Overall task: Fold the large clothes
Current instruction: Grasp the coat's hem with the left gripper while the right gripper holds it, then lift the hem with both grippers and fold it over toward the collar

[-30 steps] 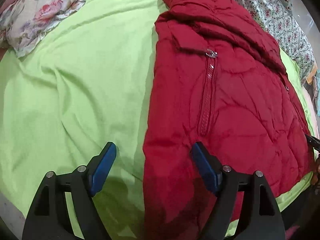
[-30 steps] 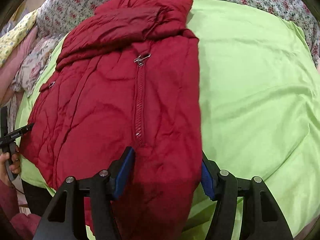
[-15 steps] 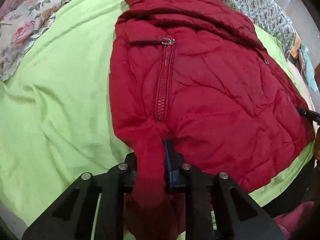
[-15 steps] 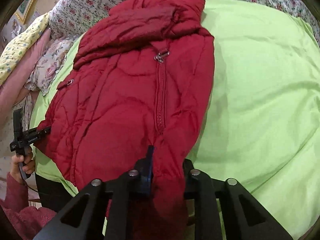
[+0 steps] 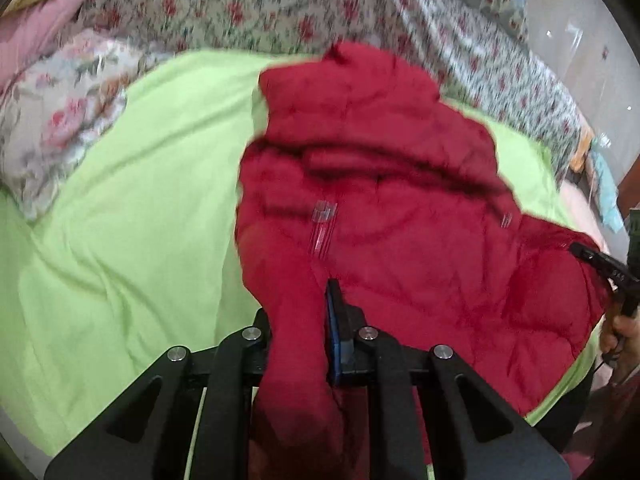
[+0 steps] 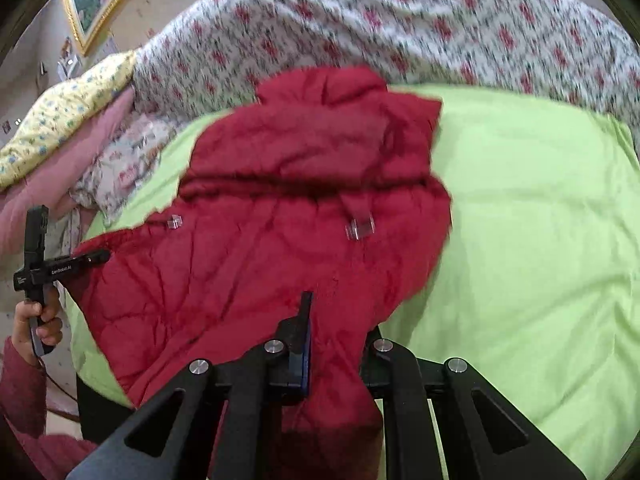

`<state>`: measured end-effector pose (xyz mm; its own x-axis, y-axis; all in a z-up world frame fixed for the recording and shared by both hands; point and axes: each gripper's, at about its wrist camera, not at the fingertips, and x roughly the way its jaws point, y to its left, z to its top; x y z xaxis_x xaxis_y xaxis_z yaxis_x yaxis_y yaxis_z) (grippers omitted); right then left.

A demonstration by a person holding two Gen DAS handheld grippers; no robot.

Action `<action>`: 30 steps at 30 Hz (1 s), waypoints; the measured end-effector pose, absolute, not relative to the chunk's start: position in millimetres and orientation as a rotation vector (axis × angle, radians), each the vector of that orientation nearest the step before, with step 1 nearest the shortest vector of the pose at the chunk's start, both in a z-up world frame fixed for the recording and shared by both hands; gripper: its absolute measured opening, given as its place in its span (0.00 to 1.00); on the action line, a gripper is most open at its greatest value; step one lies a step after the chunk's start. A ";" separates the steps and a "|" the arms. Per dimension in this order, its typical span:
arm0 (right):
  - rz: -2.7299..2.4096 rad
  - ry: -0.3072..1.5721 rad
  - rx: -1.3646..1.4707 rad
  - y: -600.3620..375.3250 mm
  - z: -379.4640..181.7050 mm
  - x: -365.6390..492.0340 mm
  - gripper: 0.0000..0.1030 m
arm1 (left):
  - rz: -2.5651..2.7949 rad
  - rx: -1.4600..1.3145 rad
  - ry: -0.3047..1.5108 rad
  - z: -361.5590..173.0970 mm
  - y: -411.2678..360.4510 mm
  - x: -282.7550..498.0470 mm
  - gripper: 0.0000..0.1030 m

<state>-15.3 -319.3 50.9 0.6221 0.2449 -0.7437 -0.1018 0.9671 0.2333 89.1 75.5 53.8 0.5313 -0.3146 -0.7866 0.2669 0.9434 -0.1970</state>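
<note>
Left wrist view: your left gripper (image 5: 304, 344) has its fingers pinched on a bunched fold at the near hem of the red puffer jacket (image 5: 400, 216). Blue pad visible on the right-hand finger (image 5: 334, 332); the other finger is hidden behind the cloth. Jacket lies front-up on the lime green sheet (image 5: 132, 208) of the bed, collar toward the far side, zipper pull (image 5: 322, 212) near the chest. Frame is motion-blurred. Floral pillow (image 5: 52, 128) sits at the left edge of the sheet; floral quilt (image 5: 248, 4) runs along the far side.

Right wrist view: your right gripper (image 6: 336, 348) also has its fingers clamped on jacket hem fabric (image 6: 280, 208), which bulges up between them. The left-hand finger (image 6: 302, 336) shows; the right-hand one is mostly covered by cloth.

Both sets of fingers have just been closing, with jacket fabric between them.

Each view shows the other gripper at the jacket's far hem corner. In the right wrist view your left hand (image 6: 38, 320) grips its handle, sleeve dark pink. A gold-framed picture (image 6: 100, 0) hangs on the wall, upper left.
</note>
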 end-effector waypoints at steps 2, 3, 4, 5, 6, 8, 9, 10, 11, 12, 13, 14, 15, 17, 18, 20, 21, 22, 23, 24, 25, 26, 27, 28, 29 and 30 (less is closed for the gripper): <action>0.196 0.831 0.163 -316.7 65.0 -4.8 0.11 | -0.344 -0.054 0.909 70.3 72.0 99.6 0.13; 0.193 0.811 0.158 -315.3 70.4 1.2 0.10 | -0.343 -0.056 0.897 74.7 70.1 102.4 0.13; 0.188 0.790 0.157 -316.3 78.4 9.7 0.10 | -0.342 -0.062 0.874 84.9 68.8 111.8 0.13; 0.182 0.779 0.159 -319.7 83.2 15.0 0.10 | -0.340 -0.067 0.857 91.6 68.3 119.9 0.13; 0.175 0.768 0.162 -322.1 87.8 22.1 0.10 | -0.336 -0.070 0.848 95.3 68.3 124.9 0.13; 0.160 0.748 0.182 -329.2 96.5 40.5 0.10 | -0.322 -0.081 0.830 104.0 66.7 144.1 0.13; 0.152 0.746 0.195 -333.8 99.3 49.2 0.09 | -0.319 -0.099 0.827 107.4 65.9 154.8 0.13; 0.142 0.744 0.211 -339.0 101.7 59.8 0.09 | -0.314 -0.118 0.825 110.6 64.4 170.6 0.13; 0.130 0.739 0.234 -344.7 103.7 71.0 0.09 | -0.309 -0.126 0.824 111.8 63.4 177.5 0.13; 0.120 0.740 0.259 -350.8 104.8 82.1 0.09 | -0.295 -0.140 0.825 113.1 60.7 193.7 0.13; 0.106 0.741 0.282 -357.0 105.3 93.8 0.09 | -0.284 -0.146 0.827 113.7 58.4 203.6 0.13; 0.089 0.742 0.301 -363.0 104.5 107.3 0.09 | -0.269 -0.145 0.829 114.0 54.9 215.0 0.13; 0.072 0.743 0.317 -367.7 103.8 118.8 0.09 | -0.246 -0.140 0.831 113.6 50.6 230.9 0.13; 0.031 0.751 0.336 -376.3 99.8 145.5 0.09 | -0.208 -0.133 0.833 111.6 45.3 251.1 0.13; 0.009 0.754 0.345 -380.5 96.2 156.7 0.09 | -0.184 -0.133 0.838 108.2 41.7 268.4 0.13; -0.033 0.766 0.376 -389.9 87.2 181.8 0.09 | -0.156 -0.139 0.844 101.4 37.7 294.0 0.13; -0.051 0.768 0.391 -393.9 82.4 192.5 0.09 | -0.140 -0.136 0.847 97.9 35.1 305.0 0.13; -0.074 0.770 0.416 -398.8 76.0 205.8 0.09 | -0.129 -0.137 0.850 93.1 32.1 316.9 0.13; -0.089 0.772 0.425 -401.5 71.9 214.6 0.09 | -0.125 -0.140 0.853 90.0 30.4 324.6 0.13; -0.107 0.774 0.425 -402.8 67.9 223.6 0.09 | -0.109 -0.138 0.859 82.5 26.9 339.6 0.13; -0.124 0.777 0.417 -403.1 64.6 233.3 0.09 | -0.097 -0.133 0.865 77.0 24.5 349.0 0.13; -0.137 0.777 0.408 -403.4 61.3 243.3 0.09 | -0.087 -0.132 0.873 71.2 22.0 357.9 0.13; -0.149 0.782 0.406 -405.2 56.4 255.3 0.09 | -0.078 -0.136 0.880 63.4 20.4 368.0 0.13; -0.155 0.787 0.411 -406.6 52.6 262.5 0.09 | -0.068 -0.138 0.892 53.6 18.7 379.1 0.14; -0.163 0.792 0.415 -408.5 47.6 271.9 0.09 | -0.059 -0.142 0.902 44.0 17.4 389.4 0.16; -0.171 0.793 0.409 -409.5 43.2 279.8 0.09 | -0.053 -0.144 0.904 39.1 16.7 394.5 0.16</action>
<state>279.8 -409.5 43.2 0.6927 0.0027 -0.7212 0.3003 0.9081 0.2918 394.5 16.7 39.1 0.6179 -0.1068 -0.7790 -0.0143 0.9890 -0.1469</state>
